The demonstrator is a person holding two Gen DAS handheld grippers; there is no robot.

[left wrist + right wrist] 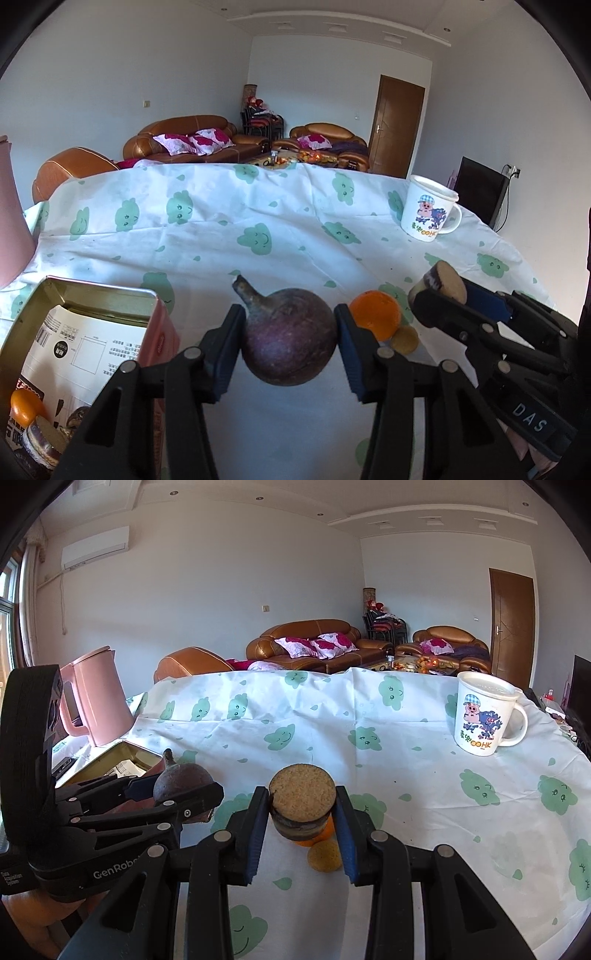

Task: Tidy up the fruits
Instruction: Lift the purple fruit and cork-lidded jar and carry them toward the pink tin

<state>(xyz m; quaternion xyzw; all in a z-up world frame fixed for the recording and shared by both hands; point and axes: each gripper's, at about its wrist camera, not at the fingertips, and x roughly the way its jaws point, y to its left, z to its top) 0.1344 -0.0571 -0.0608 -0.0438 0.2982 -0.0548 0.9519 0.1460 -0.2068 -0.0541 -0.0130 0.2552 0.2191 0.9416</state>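
My left gripper (290, 341) is shut on a round dark purple fruit with a stem (288, 336), held above the cloth. My right gripper (302, 825) is shut on a cut purple stalk piece with a tan sawn face (302, 803); it also shows in the left wrist view (445, 282). An orange (375, 314) and a small tan fruit (404, 339) lie on the cloth between the grippers, just under the right gripper (324, 854). An open pink tin (92, 332) at the left holds an orange, a stalk piece and printed paper.
The table carries a white cloth with green prints (258, 229). A white cartoon mug (484, 712) stands at the far right. A pink kettle (94, 694) stands at the far left behind the tin (125, 762). Sofas and a door lie beyond.
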